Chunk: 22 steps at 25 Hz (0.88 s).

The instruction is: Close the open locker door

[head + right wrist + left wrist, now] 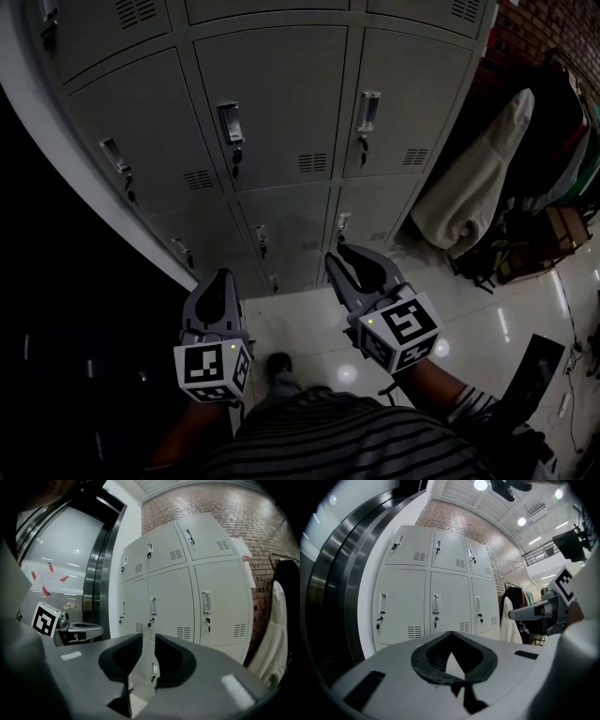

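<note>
Pressed together at the tips and empty on the left gripper (450, 634); parted by a narrow slot with nothing in it on the right gripper (149, 637). Straight ahead of both, apart from the tips, a grey locker bank (281, 112), every door in view lying flush. Beyond the right gripper's outer side, a pale coat (473, 178) hanging.

Left gripper (222, 275) jaws together, empty. Right gripper (337, 254) jaws slightly apart, empty. Both held forward, side by side.
</note>
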### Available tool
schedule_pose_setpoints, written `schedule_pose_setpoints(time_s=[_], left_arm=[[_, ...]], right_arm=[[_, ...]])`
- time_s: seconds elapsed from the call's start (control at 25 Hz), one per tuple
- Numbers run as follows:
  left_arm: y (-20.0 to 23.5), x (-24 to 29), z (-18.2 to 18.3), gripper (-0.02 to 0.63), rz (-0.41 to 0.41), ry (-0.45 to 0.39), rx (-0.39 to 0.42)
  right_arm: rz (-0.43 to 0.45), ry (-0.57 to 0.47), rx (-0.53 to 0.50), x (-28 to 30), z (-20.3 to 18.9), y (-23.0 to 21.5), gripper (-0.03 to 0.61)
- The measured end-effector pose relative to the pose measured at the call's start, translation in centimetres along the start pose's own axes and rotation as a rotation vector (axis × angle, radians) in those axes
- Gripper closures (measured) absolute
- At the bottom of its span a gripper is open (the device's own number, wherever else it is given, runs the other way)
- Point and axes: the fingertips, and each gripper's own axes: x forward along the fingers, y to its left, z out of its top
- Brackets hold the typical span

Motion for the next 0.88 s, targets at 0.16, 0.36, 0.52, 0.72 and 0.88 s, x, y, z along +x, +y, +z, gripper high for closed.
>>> schedule_pose_setpoints(time_s=[0.16,0.36,0.52,0.72,0.88], left_arm=[[-0.9,-3.4,-0.7,0.61,0.012,0.02,0.024],[-2.4,-5.2,-0.8,0.609,0.009,0.025,0.044],[-2.9,-5.8,-1.3,0.609,-0.001,0.039,0.031],[-2.0,-7.0,-2.3,0.61,-0.018,0.06,0.0],[-1.1,-8.1,-3.3,0.61,-0.022,0.071,-0.035]], right_arm=[[0.017,0.016,0.008,-2.4,-1.2,1.6,0.529],[-0.007,0.012,0.037,-5.3,-1.8,1.2,0.578],[-0.014,0.017,0.069,-5.7,-2.3,1.9,0.577],[-0.018,0.009,0.105,-5.0,-2.5,5.0,0.578],[-0.006,0.028,0.138,-4.4,-3.3,7.2,0.578]])
